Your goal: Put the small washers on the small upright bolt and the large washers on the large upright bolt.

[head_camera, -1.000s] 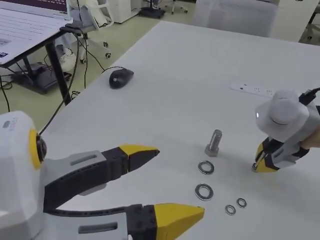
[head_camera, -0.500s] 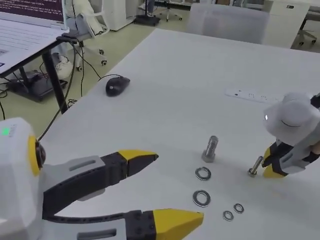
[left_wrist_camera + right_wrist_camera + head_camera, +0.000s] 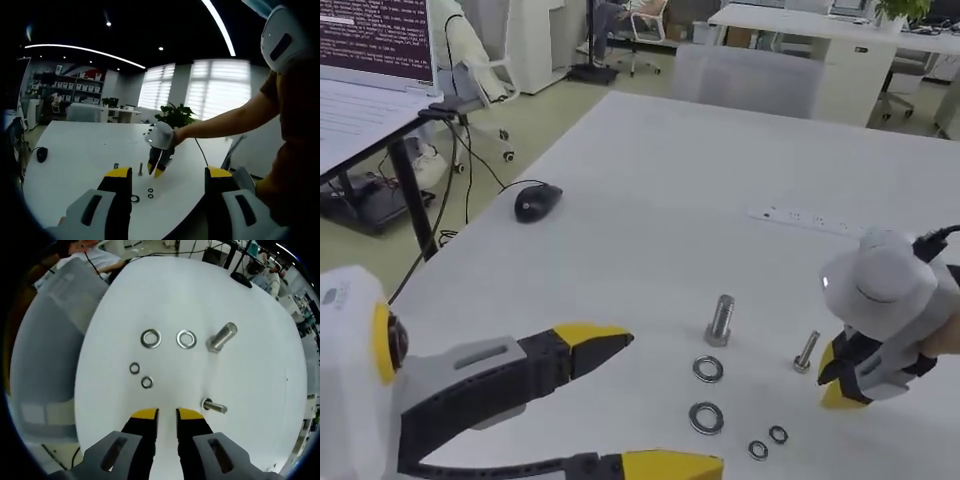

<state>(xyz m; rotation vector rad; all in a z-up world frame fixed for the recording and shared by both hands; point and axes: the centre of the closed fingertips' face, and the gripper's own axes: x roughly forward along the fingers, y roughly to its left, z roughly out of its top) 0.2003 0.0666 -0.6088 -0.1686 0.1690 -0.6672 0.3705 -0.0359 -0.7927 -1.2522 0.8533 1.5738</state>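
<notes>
So the small bolt [image 3: 806, 352] now stands free on the desk [image 3: 650, 200], about 4 o'clock from the large bolt [image 3: 720, 320]. The right tongs [image 3: 832, 380] have let go and backed off. The large washers [image 3: 708, 369] and small washers [image 3: 778, 435] lie loose at 6 o'clock, so stacking can start. The right gripper view shows those tongs barely parted and empty, which the head view hides. The left tongs [image 3: 672, 400] gape wide.

shiny metal lg bolt [image 3: 720, 321], sm bolt [image 3: 806, 352], washers [image 3: 708, 369], matt smooth table [image 3: 650, 170]
</notes>
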